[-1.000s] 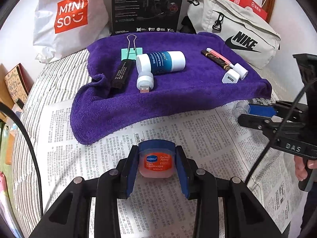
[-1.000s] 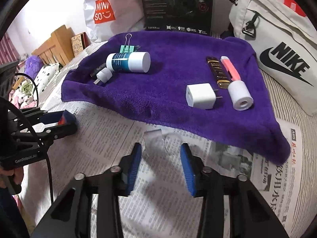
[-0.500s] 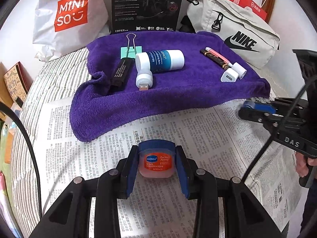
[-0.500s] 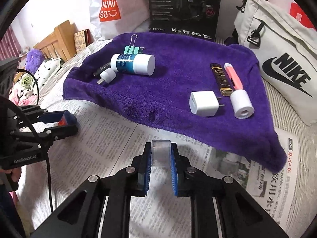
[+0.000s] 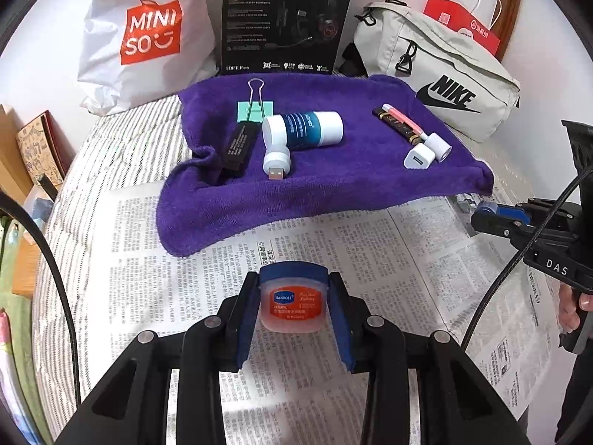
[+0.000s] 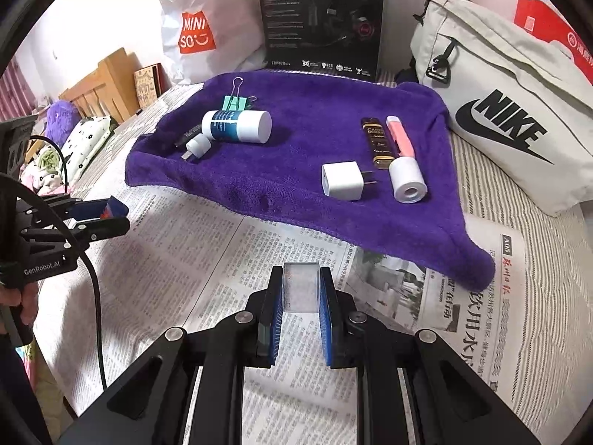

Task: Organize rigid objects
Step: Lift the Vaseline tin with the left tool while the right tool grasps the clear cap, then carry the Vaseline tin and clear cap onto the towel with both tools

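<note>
My left fingers: pinching a small orange-labelled jar, above the newspaper. My right fingers: pinching a clear plastic block, above the same newspaper. Beyond the newspaper: purple towel, bearing white charger, white roller, blue-and-white bottle, green binder clip.

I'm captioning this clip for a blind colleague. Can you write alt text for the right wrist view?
The right gripper is shut on a small clear plastic block above newspaper. Beyond lies a purple towel holding a white charger plug, a blue-and-white bottle and a green binder clip. The left gripper shows at the left edge.
</note>
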Tool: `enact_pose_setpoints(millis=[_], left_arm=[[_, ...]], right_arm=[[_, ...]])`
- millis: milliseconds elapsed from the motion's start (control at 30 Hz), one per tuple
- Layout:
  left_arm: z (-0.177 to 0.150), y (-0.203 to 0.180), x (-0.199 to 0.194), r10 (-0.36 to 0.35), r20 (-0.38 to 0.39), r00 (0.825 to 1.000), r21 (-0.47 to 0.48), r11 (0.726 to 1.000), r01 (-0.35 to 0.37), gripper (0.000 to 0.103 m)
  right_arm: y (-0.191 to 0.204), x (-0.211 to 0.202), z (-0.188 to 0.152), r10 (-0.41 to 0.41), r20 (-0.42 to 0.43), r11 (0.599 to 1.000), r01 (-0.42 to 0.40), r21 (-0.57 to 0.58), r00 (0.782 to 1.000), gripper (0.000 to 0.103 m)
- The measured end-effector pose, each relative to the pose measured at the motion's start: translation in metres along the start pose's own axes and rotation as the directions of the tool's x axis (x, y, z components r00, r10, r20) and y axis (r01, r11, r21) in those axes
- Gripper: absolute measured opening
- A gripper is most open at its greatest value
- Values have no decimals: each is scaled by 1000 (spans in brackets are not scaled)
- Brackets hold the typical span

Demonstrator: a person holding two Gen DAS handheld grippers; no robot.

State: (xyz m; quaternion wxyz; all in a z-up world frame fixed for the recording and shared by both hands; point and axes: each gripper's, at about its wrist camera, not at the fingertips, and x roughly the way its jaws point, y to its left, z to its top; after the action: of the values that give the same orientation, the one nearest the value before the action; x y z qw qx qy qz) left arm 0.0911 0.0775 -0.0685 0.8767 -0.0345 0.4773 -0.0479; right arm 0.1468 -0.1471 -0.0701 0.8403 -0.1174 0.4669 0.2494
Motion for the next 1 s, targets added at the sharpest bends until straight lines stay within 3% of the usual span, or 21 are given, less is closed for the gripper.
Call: enact_pose_setpoints(millis=[567, 1000], left_arm=[[30, -2, -19, 10, 19, 1000, 10, 1000, -10, 35], [66, 5, -6, 2, 26, 1000, 4, 1000, -2, 35]], right_arm=[[-19, -10, 20, 29, -2, 998, -29, 63, 1000, 17], [-49, 23, 86, 4, 3, 997, -4, 75, 1000, 17]])
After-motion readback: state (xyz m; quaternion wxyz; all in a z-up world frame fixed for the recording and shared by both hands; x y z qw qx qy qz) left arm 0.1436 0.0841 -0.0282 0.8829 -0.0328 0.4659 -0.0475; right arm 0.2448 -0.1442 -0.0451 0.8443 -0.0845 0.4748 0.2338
